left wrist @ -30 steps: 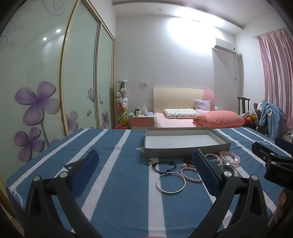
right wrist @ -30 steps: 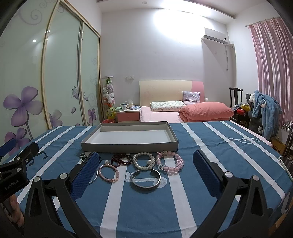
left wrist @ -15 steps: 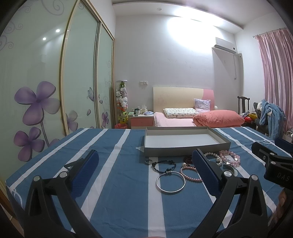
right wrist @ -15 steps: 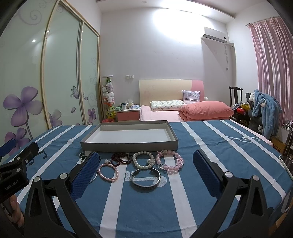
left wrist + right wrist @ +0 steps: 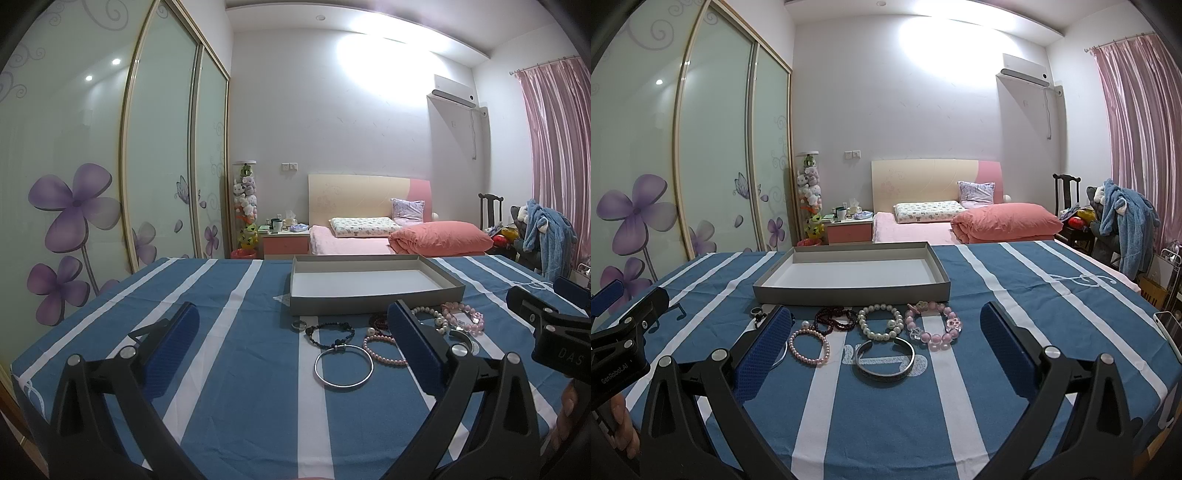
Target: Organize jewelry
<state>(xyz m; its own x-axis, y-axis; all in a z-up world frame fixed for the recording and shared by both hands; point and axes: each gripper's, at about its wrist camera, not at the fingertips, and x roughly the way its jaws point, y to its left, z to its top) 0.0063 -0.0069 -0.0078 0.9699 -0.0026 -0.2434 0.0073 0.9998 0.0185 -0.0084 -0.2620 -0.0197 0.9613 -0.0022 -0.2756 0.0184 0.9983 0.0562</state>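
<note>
left tongs (image 5: 290, 328): wide open, nothing between the pads, hovering over the counter (image 5: 236, 398) near its front edge.
right tongs (image 5: 884, 328): wide open too, empty, same height, to the right of the left pair; its body shows at the right edge of the left view.
tray (image 5: 849, 277): grey, shallow, white inside, nothing in it. Straight ahead of the right tongs, ahead-right of the left tongs, past the jewelry row.
ring (image 5: 298, 324): small, ahead of the left tongs, just short of the tray's near-left corner.
black beads (image 5: 330, 334): loop just right of the ring, ahead of the left tongs.
bangle (image 5: 343, 366): thin silver hoop, nearest piece to the left tongs, between its pads in view, touching the black beads at its far edge.
pink pearls (image 5: 809, 341): just inside the right tongs' left pad; partly hidden behind the left tongs' right pad in the other view.
dark beads (image 5: 834, 319): maroon pile beyond the pink pearls, close to the tray wall.
white pearls (image 5: 881, 321): centred ahead of the right tongs, beside the dark beads.
cuff (image 5: 884, 358): open silver band, nearest piece to the right tongs, just short of the white pearls.
pink bracelet (image 5: 932, 325): chunky beads with flower charms, right of the white pearls.
cloth: blue with white stripes, covers the counter.
</note>
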